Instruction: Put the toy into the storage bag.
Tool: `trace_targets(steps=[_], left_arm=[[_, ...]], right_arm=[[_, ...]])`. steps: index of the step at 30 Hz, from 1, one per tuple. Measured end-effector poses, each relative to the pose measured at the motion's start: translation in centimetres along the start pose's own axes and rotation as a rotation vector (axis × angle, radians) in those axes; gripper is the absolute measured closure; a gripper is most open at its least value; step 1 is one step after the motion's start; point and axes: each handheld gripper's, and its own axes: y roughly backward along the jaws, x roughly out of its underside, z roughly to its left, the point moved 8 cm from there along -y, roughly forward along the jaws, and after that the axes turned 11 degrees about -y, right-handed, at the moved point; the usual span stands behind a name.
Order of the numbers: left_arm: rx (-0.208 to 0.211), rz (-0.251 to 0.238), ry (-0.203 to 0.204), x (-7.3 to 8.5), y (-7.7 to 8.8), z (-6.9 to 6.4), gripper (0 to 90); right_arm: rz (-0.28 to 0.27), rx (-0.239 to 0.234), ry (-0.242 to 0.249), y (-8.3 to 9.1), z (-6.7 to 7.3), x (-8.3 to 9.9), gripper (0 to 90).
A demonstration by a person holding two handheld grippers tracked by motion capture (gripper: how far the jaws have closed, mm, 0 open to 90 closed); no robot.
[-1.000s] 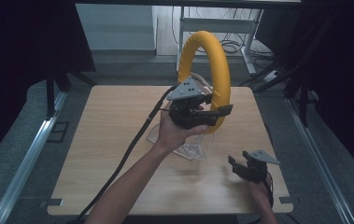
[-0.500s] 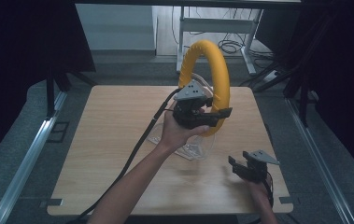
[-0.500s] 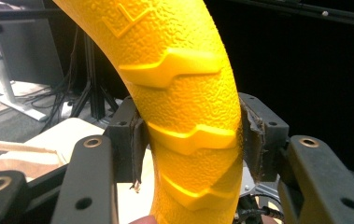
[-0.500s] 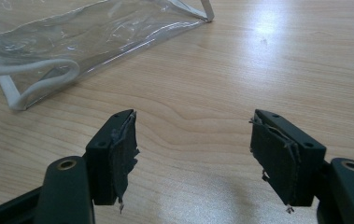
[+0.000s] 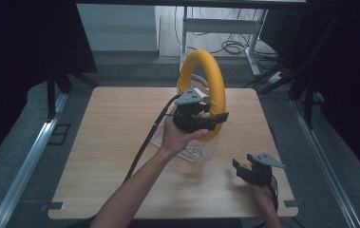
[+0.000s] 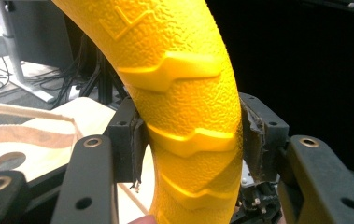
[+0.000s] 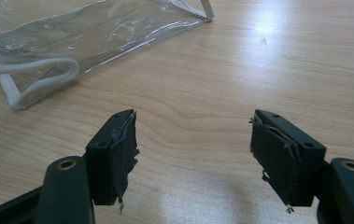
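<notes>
A large yellow ring (image 5: 214,85) with a pebbled, ridged surface stands upright above the middle of the wooden table (image 5: 111,128). My left gripper (image 5: 215,118) is shut on its lower right arc. In the left gripper view both pads press the sides of the yellow ring (image 6: 184,116). Under the ring lies a clear plastic bag (image 5: 194,149) with white handles. My right gripper (image 5: 244,170) rests low near the table's front right corner. It stands open, with bare wood between its pads (image 7: 123,149), and the clear plastic bag (image 7: 72,32) lies just beyond it.
A black cable (image 5: 142,147) trails from the left gripper across the table toward the front edge. Beyond the far edge stand metal frame legs (image 5: 253,52) and floor cables. Dark curtains close both sides.
My left gripper has come down a little with the yellow ring, closer to the clear bag. The right gripper has stayed where it was.
</notes>
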Motion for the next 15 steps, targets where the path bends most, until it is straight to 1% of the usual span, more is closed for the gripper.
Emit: trace_targets(steps=[3, 6, 12, 15], left_arm=[[0.003, 0.007, 0.006, 0.5, -0.1, 0.1, 47.9], [0.006, 0.014, 0.028, 1.1, -0.4, 0.3, 47.9], [0.005, 0.038, 0.030, 2.3, -0.9, 0.4, 47.9], [0.005, 0.047, 0.047, 2.9, -1.1, 0.7, 47.9]], right_arm=[[0.002, 0.002, 0.002, 0.0, 0.0, 0.0, 32.0], [0.000, 0.002, 0.004, 0.0, 0.0, 0.0, 32.0], [0.003, 0.002, 0.004, 0.0, 0.0, 0.1, 32.0], [0.000, 0.000, 0.006, 0.0, 0.0, 0.0, 32.0]])
